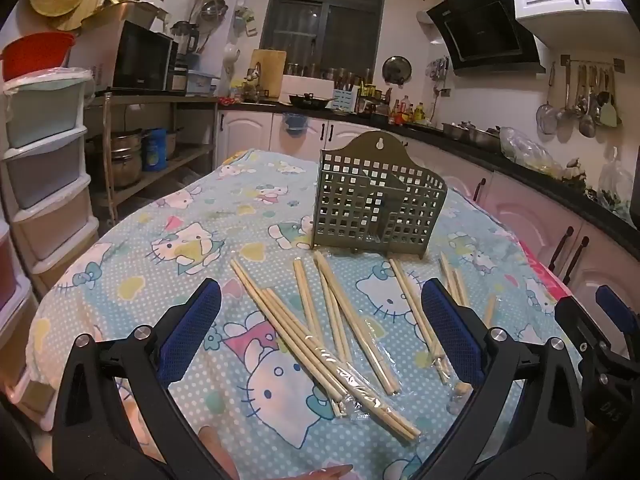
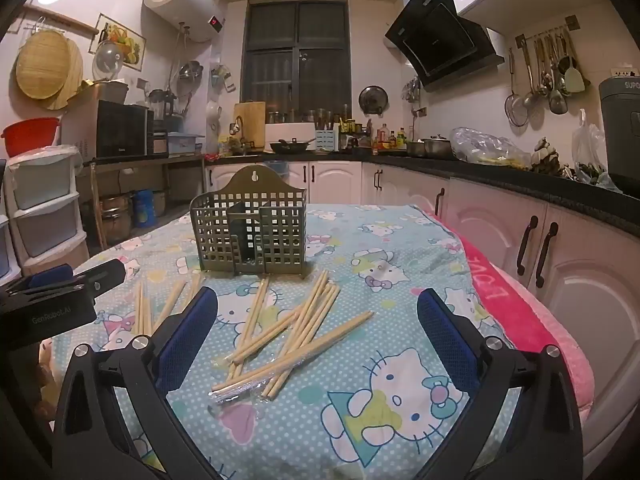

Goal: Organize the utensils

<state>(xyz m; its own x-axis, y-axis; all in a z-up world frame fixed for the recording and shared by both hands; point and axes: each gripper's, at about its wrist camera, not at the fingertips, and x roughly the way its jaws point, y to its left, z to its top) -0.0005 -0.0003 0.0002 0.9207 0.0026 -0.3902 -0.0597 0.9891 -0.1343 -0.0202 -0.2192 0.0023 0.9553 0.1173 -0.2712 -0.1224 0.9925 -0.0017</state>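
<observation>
A night-dark window (image 2: pixel 296 60) sits above a black countertop (image 2: pixel 500 178) with white cabinets (image 2: pixel 576 280). A slanted range hood (image 2: pixel 440 40) and ladles (on a wall rail) (image 2: pixel 548 76) hang right; a water heater (image 2: pixel 182 2) mounts left.

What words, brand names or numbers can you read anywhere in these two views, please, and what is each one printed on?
"GenRobot.AI": on the left gripper's black body.
"LOVE": upside down, on the pink blanket.
"SUPO", cut off by the frame edge: on the grey appliance.
Water heater's red display, microwave's badge, bottle labels: too small or blurred to read.
</observation>
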